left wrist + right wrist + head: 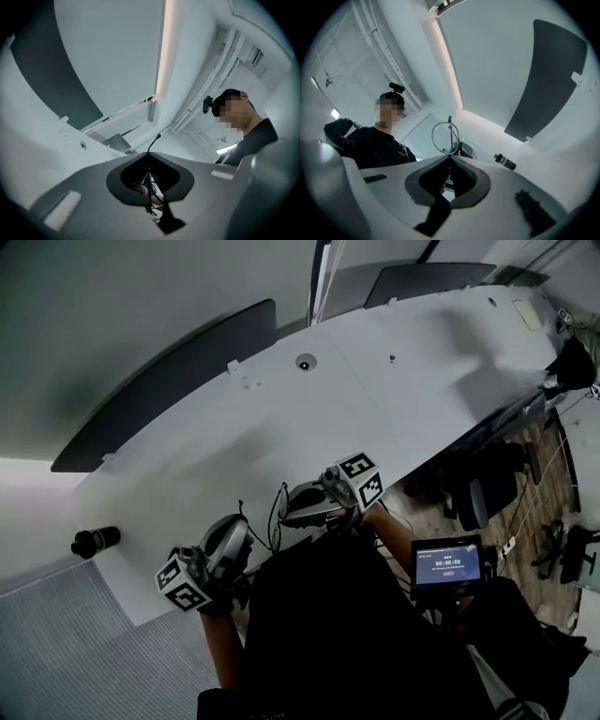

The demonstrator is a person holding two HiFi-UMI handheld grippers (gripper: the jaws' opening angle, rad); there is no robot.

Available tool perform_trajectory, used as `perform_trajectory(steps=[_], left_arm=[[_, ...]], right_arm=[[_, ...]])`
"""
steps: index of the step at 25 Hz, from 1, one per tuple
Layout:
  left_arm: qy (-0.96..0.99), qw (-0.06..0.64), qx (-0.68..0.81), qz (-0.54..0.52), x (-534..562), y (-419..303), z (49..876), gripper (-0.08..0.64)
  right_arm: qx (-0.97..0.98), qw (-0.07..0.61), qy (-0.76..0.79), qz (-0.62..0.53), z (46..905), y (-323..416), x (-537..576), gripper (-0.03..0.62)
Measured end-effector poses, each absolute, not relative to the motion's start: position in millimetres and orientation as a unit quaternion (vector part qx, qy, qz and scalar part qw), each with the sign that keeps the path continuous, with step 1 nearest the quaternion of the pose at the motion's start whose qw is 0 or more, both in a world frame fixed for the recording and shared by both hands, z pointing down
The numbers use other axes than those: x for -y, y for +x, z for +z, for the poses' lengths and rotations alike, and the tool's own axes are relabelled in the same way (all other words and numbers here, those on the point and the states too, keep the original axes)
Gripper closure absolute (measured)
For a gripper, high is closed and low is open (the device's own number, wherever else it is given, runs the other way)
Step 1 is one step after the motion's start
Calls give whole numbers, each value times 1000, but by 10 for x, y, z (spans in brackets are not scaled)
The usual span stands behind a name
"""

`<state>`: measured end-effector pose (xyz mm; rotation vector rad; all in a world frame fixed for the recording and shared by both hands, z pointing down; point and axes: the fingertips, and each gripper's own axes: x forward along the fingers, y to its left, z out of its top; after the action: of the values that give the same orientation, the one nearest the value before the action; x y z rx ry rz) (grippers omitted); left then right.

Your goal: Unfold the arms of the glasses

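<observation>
Thin black wire-rimmed glasses (pixel 277 512) hang in the air between my two grippers, over the near edge of the white table (pixel 375 399). My left gripper (pixel 246 538) is shut on one thin arm of the glasses (pixel 151 149), whose curved tip sticks up past the jaws. My right gripper (pixel 286 512) is shut on the frame. In the right gripper view (pixel 450 157) a round lens rim (pixel 444 137) stands just above the closed jaws. How far the arms are folded is hard to tell.
A black cylinder-shaped bottle (pixel 94 541) lies at the table's left end and also shows in the right gripper view (pixel 505 161). Dark partition panels (pixel 178 371) line the far edge. A small round socket (pixel 305 363) sits mid-table. A lit timer screen (pixel 447 564) is at my right side.
</observation>
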<state>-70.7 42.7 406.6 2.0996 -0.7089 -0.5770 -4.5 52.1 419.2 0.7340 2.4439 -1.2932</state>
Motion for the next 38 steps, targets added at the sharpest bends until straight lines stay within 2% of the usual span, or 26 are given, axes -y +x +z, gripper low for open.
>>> perform_trajectory(steps=[10,38], left_arm=[[833,399,285,-257,-461,-803,3995,541],[789,443,303,-298,-456,-848,4239,541]], right_arm=[[-853,168,216,-445,4144,30,-456,578],[-810,277,104,-506,4246,437,-67,580]])
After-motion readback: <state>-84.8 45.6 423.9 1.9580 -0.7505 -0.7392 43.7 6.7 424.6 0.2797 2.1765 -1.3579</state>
